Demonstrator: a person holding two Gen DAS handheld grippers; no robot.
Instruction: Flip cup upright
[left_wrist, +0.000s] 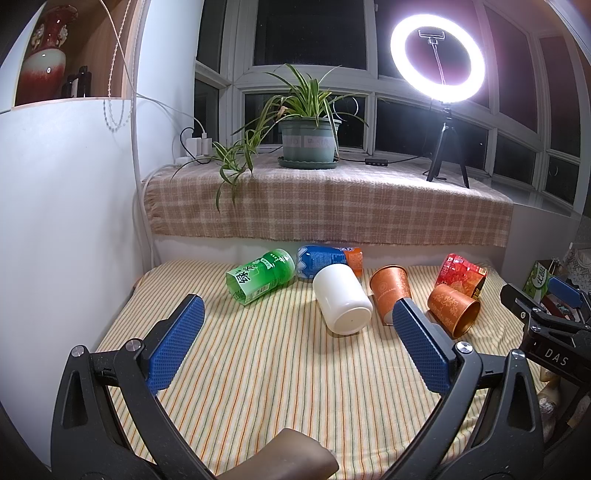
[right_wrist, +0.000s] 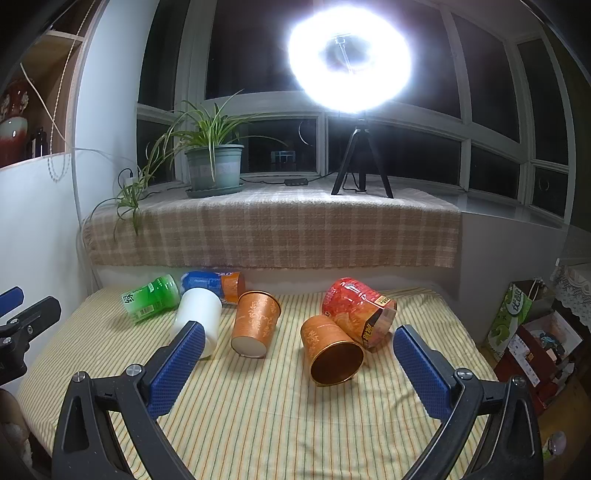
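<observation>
Several cups lie on their sides on the striped tablecloth (left_wrist: 258, 369). A white cup (left_wrist: 341, 301) lies with its base toward me; it also shows in the right wrist view (right_wrist: 197, 314). An orange paper cup (left_wrist: 389, 291) (right_wrist: 255, 321) lies beside it. A copper-orange cup (left_wrist: 452, 308) (right_wrist: 330, 350) lies with its mouth toward me. A red cup (left_wrist: 461, 275) (right_wrist: 356, 310), a green cup (left_wrist: 262, 277) (right_wrist: 151, 297) and a blue-orange cup (left_wrist: 328, 258) (right_wrist: 214, 282) lie farther back. My left gripper (left_wrist: 295, 321) is open, short of the white cup. My right gripper (right_wrist: 299, 343) is open, short of the copper-orange cup.
A ledge with a checked cloth (left_wrist: 325, 206) runs behind the table, bearing a potted plant (left_wrist: 308, 138) and a ring light on a tripod (left_wrist: 447, 147). A white wall (left_wrist: 66, 203) stands left. Boxes and clutter (right_wrist: 532, 332) sit past the table's right edge.
</observation>
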